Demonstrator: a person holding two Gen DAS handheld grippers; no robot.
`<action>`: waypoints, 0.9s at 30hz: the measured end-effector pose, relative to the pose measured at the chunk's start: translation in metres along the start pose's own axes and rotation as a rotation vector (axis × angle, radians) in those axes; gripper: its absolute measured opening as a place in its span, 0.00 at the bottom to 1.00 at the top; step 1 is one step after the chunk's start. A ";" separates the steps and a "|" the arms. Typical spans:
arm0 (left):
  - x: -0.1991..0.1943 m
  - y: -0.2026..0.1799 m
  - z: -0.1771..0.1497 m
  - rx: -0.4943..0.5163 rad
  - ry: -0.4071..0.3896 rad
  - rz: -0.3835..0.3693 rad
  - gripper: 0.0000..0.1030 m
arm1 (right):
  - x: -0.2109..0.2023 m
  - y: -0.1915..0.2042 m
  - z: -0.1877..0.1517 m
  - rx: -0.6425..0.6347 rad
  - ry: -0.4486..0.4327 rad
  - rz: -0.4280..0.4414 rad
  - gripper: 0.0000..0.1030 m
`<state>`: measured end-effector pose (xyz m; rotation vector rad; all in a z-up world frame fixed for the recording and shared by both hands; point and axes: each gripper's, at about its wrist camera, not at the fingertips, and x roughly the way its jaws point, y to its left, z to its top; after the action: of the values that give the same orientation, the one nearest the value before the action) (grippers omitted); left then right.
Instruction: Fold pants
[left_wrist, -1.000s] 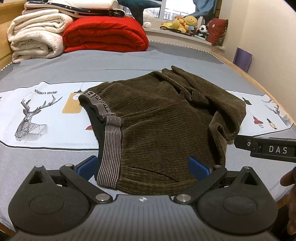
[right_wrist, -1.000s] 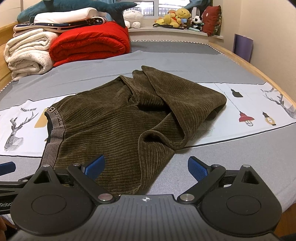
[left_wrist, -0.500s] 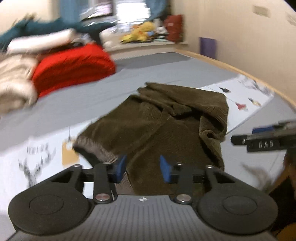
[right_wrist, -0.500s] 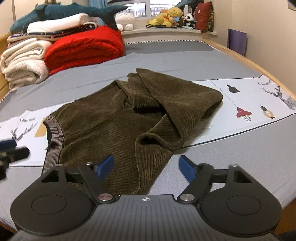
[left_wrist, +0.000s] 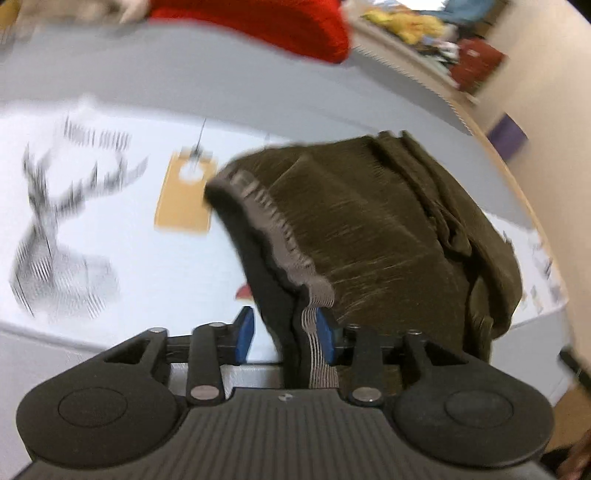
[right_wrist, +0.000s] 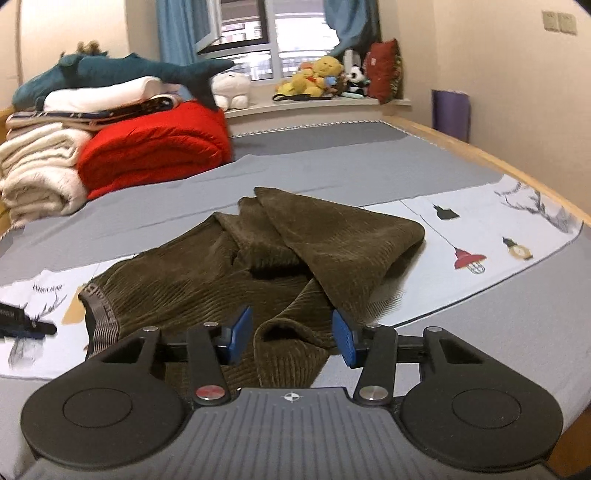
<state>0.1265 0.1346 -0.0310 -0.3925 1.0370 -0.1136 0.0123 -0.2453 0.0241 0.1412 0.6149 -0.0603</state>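
Left claw (left_wrist: 284, 338) and right claw (right_wrist: 291, 338): ribbed grey housing bearing a small crosshair mark, paired black round discs, black linkage arms with silver screws, blue ridged fingertip pads (right_wrist: 239, 334).

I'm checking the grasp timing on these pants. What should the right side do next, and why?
Probably close the right hand-held gripper: its jaws are open, straddling a raised fold of the brown pants at their near edge. The left hand-held gripper already has the striped waistband between its pads.
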 end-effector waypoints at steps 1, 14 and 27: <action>0.006 0.005 0.001 -0.046 0.028 -0.026 0.48 | 0.002 -0.001 0.001 0.007 0.009 0.004 0.49; 0.080 -0.016 0.000 -0.022 0.205 0.037 0.60 | 0.014 0.001 0.000 0.011 0.091 0.079 0.52; 0.079 -0.042 -0.016 0.130 0.153 0.084 0.27 | 0.023 0.008 -0.007 -0.010 0.158 0.082 0.52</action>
<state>0.1568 0.0696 -0.0872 -0.2243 1.1884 -0.1366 0.0278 -0.2370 0.0058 0.1622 0.7660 0.0339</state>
